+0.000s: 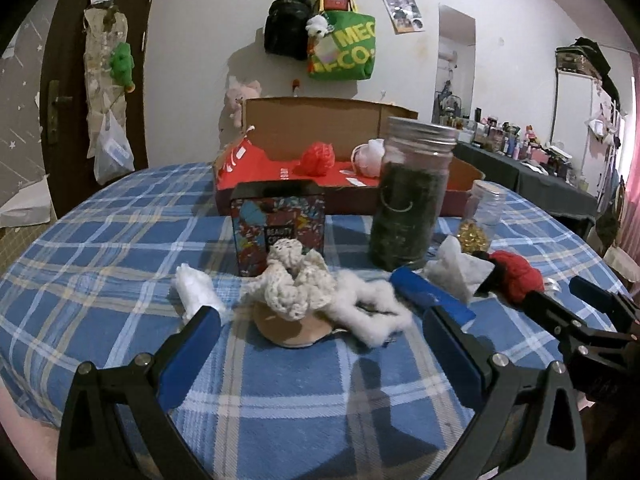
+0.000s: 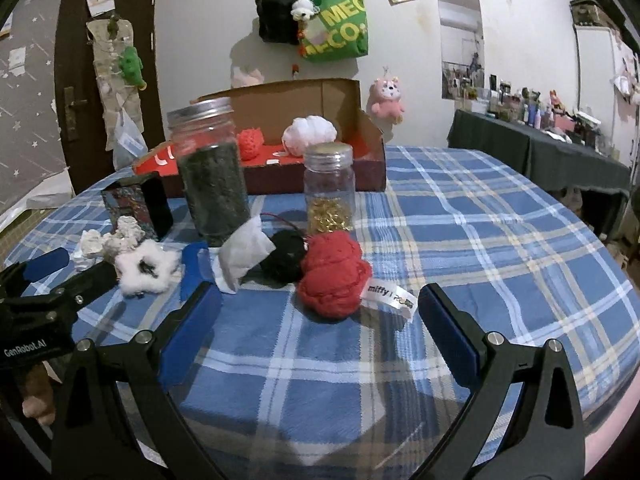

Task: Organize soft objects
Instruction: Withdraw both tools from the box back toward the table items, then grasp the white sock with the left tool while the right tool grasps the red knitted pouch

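My left gripper (image 1: 320, 318) stands open low over the blue plaid cloth. Just ahead of its fingers lie a cream crochet scrunchie (image 1: 296, 280), a white fluffy scrunchie (image 1: 374, 314) and a tan round pad (image 1: 290, 330). My right gripper (image 2: 320, 294) is open too, its fingers on either side of a red knitted plush (image 2: 332, 276) that is joined to a black part (image 2: 286, 254) and carries a white label (image 2: 390, 298). A cardboard box (image 2: 280, 88) with a red lining stands behind, holding a red knitted ball (image 2: 250, 142) and a pale pink fluffy piece (image 2: 308, 132).
A tall jar of dark material (image 2: 212, 176), a small jar of gold bits (image 2: 330, 192) and a colourful tin (image 1: 280, 224) stand between the soft things and the box. A white pouch (image 2: 244, 256) lies beside the black part. A white wad (image 1: 196, 292) lies left.
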A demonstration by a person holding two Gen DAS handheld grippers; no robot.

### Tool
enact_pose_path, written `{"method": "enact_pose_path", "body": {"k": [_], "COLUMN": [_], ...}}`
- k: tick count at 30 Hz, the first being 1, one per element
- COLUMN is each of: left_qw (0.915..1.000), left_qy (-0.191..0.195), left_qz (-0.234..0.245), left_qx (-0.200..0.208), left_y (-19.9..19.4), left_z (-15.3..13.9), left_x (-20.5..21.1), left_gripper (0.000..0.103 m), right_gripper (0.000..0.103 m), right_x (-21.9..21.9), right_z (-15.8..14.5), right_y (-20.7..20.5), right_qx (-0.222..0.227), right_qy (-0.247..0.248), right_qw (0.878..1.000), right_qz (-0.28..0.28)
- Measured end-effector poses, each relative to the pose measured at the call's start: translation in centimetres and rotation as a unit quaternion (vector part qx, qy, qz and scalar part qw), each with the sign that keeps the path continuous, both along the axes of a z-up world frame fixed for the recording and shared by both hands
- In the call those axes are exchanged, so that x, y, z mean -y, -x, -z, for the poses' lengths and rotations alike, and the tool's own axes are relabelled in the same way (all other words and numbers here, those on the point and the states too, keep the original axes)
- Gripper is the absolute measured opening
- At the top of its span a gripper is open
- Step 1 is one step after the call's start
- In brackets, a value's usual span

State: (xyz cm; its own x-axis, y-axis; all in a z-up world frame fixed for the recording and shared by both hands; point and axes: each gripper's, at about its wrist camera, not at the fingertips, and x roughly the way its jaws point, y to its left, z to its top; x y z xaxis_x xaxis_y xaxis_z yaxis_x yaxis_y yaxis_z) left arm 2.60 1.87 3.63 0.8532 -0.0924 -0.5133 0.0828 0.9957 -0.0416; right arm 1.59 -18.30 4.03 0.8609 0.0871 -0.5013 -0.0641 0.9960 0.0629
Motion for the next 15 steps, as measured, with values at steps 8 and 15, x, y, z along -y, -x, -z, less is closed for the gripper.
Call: {"method": "enact_pose_path", "body": {"k": [8, 15], "left_qw": [0.9998, 0.9985], "left_qy": [-0.003, 0.003], "left_qz": [-0.015, -0.048], "left_qx": [-0.009, -0.026], "left_y": [-1.2, -2.6], "left_z": [-1.4, -2.4], "left_x": [-2.6, -7.1], "left_gripper": [0.103, 0.103], "right_gripper": [0.101, 0.101], "right_x": [1.0, 3.1], "right_z": [0.0, 0.0], "right_y": [-1.3, -2.4], "right_qx": [-0.016, -0.026], "right_qy": [-0.006, -0.016], "right_qw": [1.0, 0.999], "right_qz": [0.006, 0.021]}}
